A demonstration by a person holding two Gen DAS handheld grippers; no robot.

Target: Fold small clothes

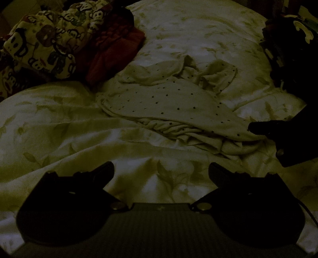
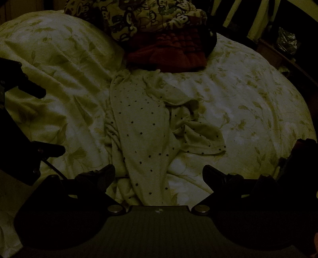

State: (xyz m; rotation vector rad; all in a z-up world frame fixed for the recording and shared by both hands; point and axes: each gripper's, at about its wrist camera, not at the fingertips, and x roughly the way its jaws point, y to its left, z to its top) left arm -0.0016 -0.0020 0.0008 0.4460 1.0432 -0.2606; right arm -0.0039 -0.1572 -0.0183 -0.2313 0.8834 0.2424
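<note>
Garment, dotted, crumpled on bedsheet; both hand-held grippers spread, empty.

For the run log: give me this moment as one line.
task: fold small clothes | left gripper: open, over bedsheet, empty | right gripper: open, straddling polka-dot garment | garment: crumpled, unfolded | monkey-print pile: behind
</note>
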